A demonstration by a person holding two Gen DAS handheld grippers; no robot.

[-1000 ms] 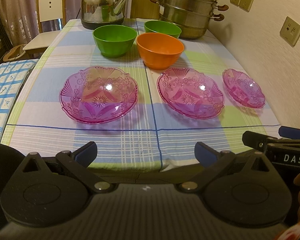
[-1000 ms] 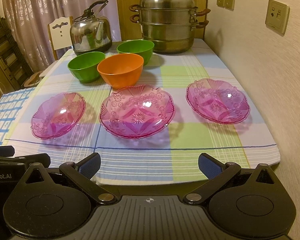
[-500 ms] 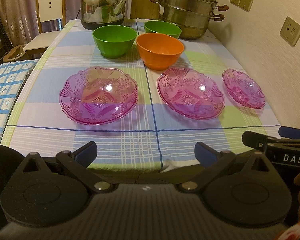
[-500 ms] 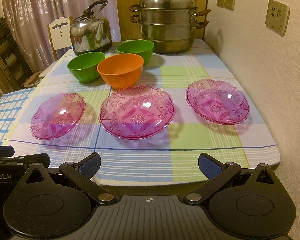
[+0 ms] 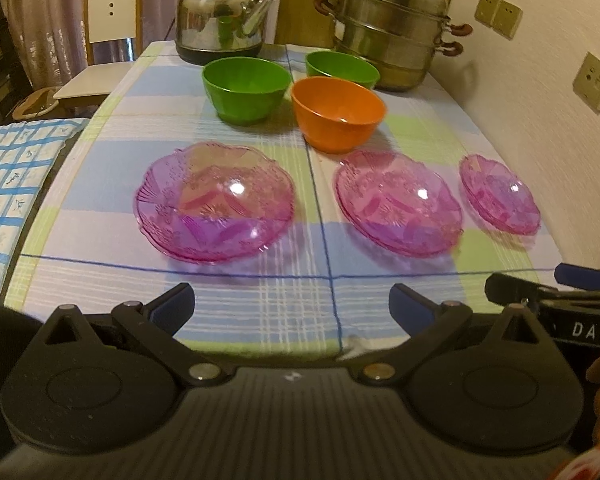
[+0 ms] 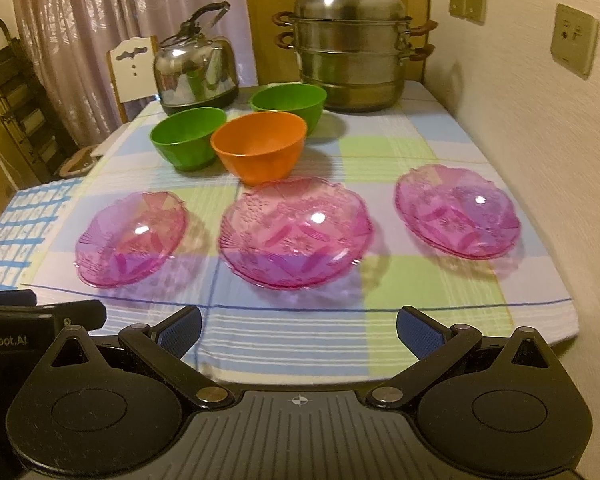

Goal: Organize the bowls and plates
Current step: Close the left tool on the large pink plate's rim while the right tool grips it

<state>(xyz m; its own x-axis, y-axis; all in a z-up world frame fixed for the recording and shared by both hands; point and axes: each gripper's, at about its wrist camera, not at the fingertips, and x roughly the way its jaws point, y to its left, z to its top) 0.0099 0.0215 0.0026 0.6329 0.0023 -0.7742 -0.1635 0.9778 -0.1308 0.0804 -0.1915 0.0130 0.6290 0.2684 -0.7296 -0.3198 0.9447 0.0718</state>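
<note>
Three pink glass plates lie in a row on the checked tablecloth: left (image 5: 214, 200) (image 6: 132, 238), middle (image 5: 398, 202) (image 6: 296, 232), right (image 5: 500, 194) (image 6: 456, 210). Behind them stand an orange bowl (image 5: 338, 112) (image 6: 260, 146) and two green bowls, one at the left (image 5: 246, 88) (image 6: 188, 136) and one at the back (image 5: 342, 68) (image 6: 288, 104). My left gripper (image 5: 292, 310) is open and empty at the table's near edge, before the left plate. My right gripper (image 6: 298, 330) is open and empty, before the middle plate.
A steel kettle (image 5: 220, 12) (image 6: 196, 72) and a stacked steel steamer pot (image 5: 388, 24) (image 6: 352, 48) stand at the back of the table. A wall with sockets (image 6: 572, 40) runs along the right side. A white chair (image 5: 108, 40) stands at the back left.
Both grippers have moved slightly forward toward the plates and risen a little. Nothing on the table has moved.
</note>
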